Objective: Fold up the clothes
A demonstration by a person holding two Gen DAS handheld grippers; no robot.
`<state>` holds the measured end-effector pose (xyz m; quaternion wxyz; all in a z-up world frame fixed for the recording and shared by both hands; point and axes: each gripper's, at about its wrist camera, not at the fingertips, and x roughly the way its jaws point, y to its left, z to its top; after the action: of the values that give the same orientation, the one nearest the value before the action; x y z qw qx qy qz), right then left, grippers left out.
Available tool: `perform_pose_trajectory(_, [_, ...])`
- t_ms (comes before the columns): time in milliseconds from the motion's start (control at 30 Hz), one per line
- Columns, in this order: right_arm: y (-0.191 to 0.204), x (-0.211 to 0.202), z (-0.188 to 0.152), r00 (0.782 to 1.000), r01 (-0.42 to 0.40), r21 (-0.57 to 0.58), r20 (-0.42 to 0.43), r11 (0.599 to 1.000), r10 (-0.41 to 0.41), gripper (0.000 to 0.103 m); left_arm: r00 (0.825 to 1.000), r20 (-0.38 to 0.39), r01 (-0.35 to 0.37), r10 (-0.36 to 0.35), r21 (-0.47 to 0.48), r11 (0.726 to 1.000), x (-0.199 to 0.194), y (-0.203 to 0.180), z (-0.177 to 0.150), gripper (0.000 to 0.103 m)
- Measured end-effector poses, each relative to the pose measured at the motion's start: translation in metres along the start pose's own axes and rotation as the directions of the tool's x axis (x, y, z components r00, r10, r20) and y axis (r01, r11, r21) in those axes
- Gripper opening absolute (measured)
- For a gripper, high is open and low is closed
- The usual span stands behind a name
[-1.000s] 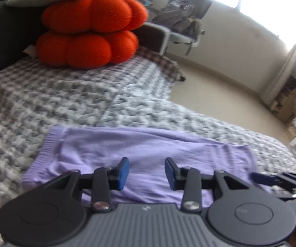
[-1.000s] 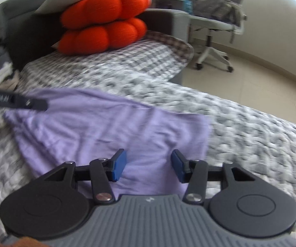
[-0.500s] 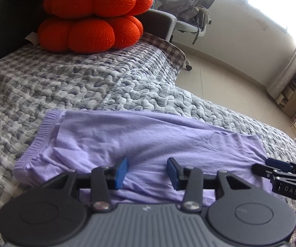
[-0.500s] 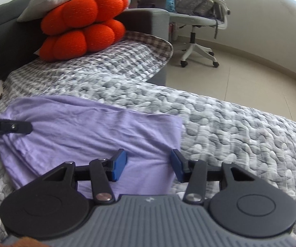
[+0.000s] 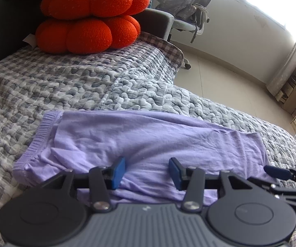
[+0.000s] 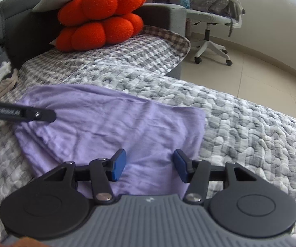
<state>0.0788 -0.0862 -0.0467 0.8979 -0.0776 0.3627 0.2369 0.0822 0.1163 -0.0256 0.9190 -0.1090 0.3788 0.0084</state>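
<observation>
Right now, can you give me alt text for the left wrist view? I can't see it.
A lilac garment lies spread on a grey checked quilt, with the left gripper over its near edge, jaws opening with nothing pinched between them. The right gripper enters at the right; orange cushions sit behind.

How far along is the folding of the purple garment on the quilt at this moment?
Done: the light purple knit garment lies flat on the grey checked quilt, apparently folded at least once. In hand: nothing; the left gripper and right gripper are over its near edge, jaws opening, pads clear of the cloth. Left: gripping that edge and making the next fold.
</observation>
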Motion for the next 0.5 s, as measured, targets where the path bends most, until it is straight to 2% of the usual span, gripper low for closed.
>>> perform_pose_trajectory(500, [0.019, -0.010, -0.006, 0.997, -0.047, -0.069, -0.058, 0.997, 0.043, 0.056, 1.000, -0.006, 0.008, -0.008, -0.014, 1.000, -0.001, 0.004, 0.002, 0.048])
